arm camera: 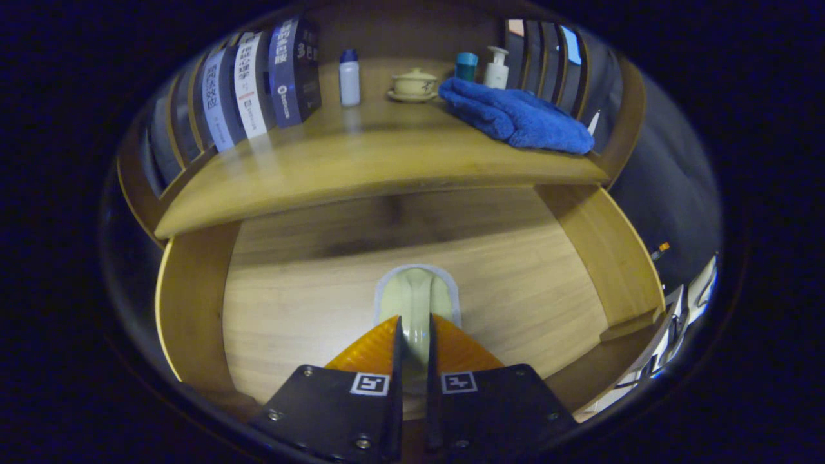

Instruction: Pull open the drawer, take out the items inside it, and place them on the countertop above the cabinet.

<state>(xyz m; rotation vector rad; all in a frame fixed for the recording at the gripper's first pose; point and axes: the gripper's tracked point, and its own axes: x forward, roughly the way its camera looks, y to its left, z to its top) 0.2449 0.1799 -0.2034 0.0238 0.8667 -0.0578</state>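
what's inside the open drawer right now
One pale brush-like item lies on the wooden drawer floor, its raised handle pinched between the gripper fingers. The drawer's near end is hidden behind the fingers.

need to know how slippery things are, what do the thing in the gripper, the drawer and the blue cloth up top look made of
The pale green item the gripper is shut on looks like glossy plastic or glazed ceramic, judging by its smooth sheen. The drawer looks like light wood with visible grain, matte. The blue towel looks like soft, fuzzy terry or microfibre.
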